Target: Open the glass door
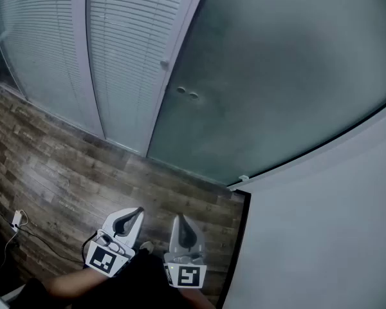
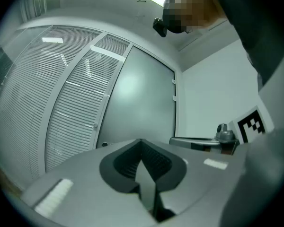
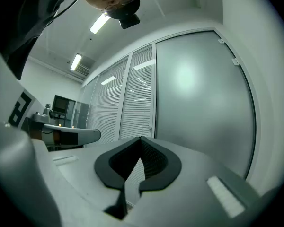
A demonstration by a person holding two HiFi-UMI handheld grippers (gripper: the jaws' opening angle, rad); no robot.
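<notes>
Standing well apart from the glass door (image 1: 276,76), both grippers sit at the bottom centre of the head view and point toward it over the floor.

Left gripper (image 1: 136,212): its fingers (image 2: 85,183) are pressed fully together, with nothing between them. Right gripper (image 1: 179,219): likewise closed and empty.

Key relation: the door fills the upper right of the head view. Its long axis runs upright, which in that view reads from the lower centre toward the top edge. Small hinge tabs (image 1: 243,179) show on the side against the white wall (image 1: 321,237), so the free edge is judged to be the left one, next to the blind panels (image 1: 125,50). Two round fittings (image 1: 187,94) sit near that free edge, almost straight up-frame from the right gripper, which I judge to be the better placed of the two.

Materials:
- The door is frosted grey-green glass, smooth and without pattern.
- The panels are fine horizontal slats between pale frame posts.
- The wood-plank floor (image 1: 64,172) is dark and grained.
- The fingers are pale moulded shells with dark ribbed pads (image 3: 154,162).
</notes>
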